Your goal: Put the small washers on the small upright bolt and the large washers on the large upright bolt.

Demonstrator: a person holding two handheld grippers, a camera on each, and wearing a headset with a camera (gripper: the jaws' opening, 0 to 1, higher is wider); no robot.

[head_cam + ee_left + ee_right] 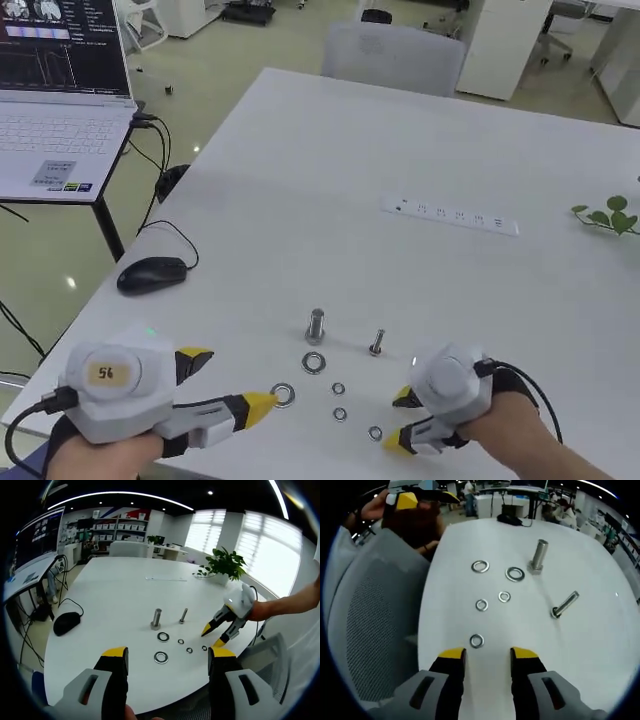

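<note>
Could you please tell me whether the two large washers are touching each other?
Apart. The right gripper view shows a strip of bare table between the large washer by the large bolt and the other large washer.

Pale grey hand-held tongs, yellow at the tips

The left tongs (230, 380) have a rounded grey body, a round yellow label (106, 373) with dark figures, black jaw sections and a black cable (28, 412). The right tongs (398, 422) match in colour, with something black at the wrist.
</note>
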